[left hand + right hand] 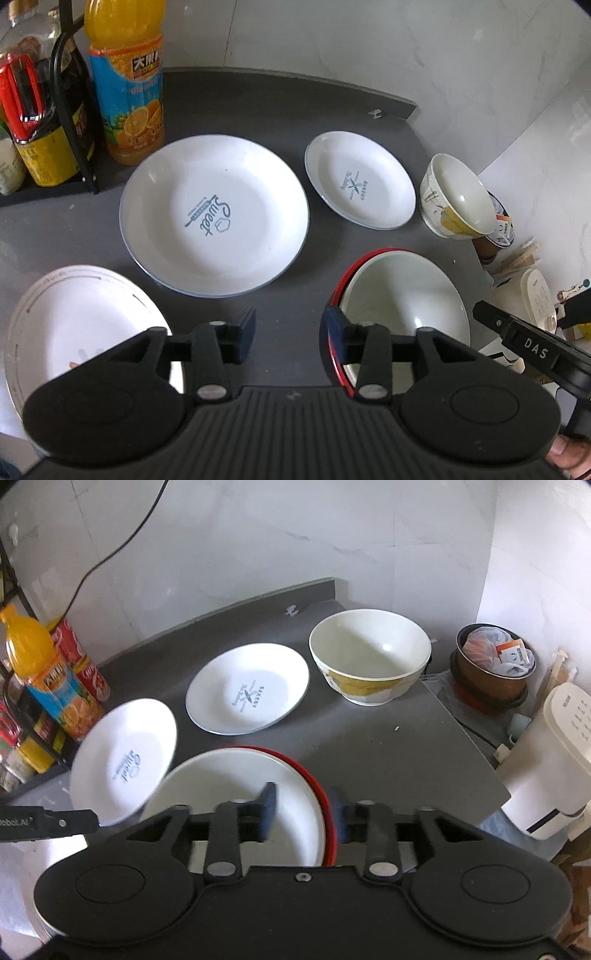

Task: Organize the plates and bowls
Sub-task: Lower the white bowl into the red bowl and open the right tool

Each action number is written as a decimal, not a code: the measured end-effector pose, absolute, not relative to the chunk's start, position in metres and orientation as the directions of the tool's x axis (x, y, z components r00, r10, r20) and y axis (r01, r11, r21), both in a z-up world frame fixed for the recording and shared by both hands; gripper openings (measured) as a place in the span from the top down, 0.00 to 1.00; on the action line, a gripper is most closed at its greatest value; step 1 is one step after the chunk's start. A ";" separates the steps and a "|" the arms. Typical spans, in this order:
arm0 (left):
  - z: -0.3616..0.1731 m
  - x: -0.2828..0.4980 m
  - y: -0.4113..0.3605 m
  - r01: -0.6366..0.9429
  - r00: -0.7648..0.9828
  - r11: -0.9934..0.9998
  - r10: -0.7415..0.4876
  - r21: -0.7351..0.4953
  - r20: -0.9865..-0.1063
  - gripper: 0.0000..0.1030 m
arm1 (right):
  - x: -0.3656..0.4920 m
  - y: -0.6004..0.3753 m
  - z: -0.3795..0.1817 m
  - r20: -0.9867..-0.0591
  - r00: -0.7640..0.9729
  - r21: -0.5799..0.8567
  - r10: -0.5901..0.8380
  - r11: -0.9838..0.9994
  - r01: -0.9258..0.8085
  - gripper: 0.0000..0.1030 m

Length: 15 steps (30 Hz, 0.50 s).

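While the right gripper (301,814) straddles the rim of the red-rimmed bowl (236,794) at near centre, jaws narrow but seemingly not yet clamped, a firm rim pinch should precede lifting. The left gripper (288,332) hovers wide and empty. All plates and bowls sit empty; the yellow bowl (369,657) stands far right.

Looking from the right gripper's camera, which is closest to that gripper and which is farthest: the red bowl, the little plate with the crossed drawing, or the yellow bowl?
1. Red-rimmed bowl: right at the right gripper, its rim between the fingers.
2. Small plate: farther back, slightly left.
3. Yellow-patterned bowl: farthest, back right near the counter's edge.
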<state>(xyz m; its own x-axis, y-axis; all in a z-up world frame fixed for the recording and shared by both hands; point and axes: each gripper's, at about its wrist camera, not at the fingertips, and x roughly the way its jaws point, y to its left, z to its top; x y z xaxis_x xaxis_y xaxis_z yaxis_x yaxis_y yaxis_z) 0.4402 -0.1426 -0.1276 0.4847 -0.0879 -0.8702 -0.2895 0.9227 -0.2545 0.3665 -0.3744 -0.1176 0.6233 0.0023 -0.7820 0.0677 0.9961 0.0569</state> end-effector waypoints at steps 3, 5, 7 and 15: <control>-0.122 0.438 -0.142 -0.253 0.501 0.937 -0.084 -0.239 -0.862 0.44 | 0.358 -0.370 -0.111 -0.768 0.641 0.070 -0.003 0.994 0.089 0.51; -0.118 0.438 -0.141 -0.229 0.511 0.945 -0.088 -0.234 -0.855 0.39 | 0.353 -0.370 -0.108 -0.762 0.647 0.076 -0.012 0.991 0.107 0.46; -0.113 0.438 -0.141 -0.205 0.521 0.949 -0.101 -0.239 -0.848 0.33 | 0.349 -0.371 -0.103 -0.753 0.658 0.092 -0.017 0.987 0.130 0.39; -0.102 0.450 -0.153 -0.135 0.542 0.958 -0.141 -0.251 -0.828 0.27 | 0.342 -0.389 -0.085 -0.704 0.709 0.117 -0.054 0.975 0.190 0.12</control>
<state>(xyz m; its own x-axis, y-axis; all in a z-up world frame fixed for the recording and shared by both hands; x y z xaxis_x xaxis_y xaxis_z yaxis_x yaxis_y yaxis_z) 0.4500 -0.1532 -0.1019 0.5422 -0.1408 -0.8284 -0.1349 0.9585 -0.2512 0.3422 -0.3891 -0.0846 0.7085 -0.0536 -0.7037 0.1898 0.9748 0.1169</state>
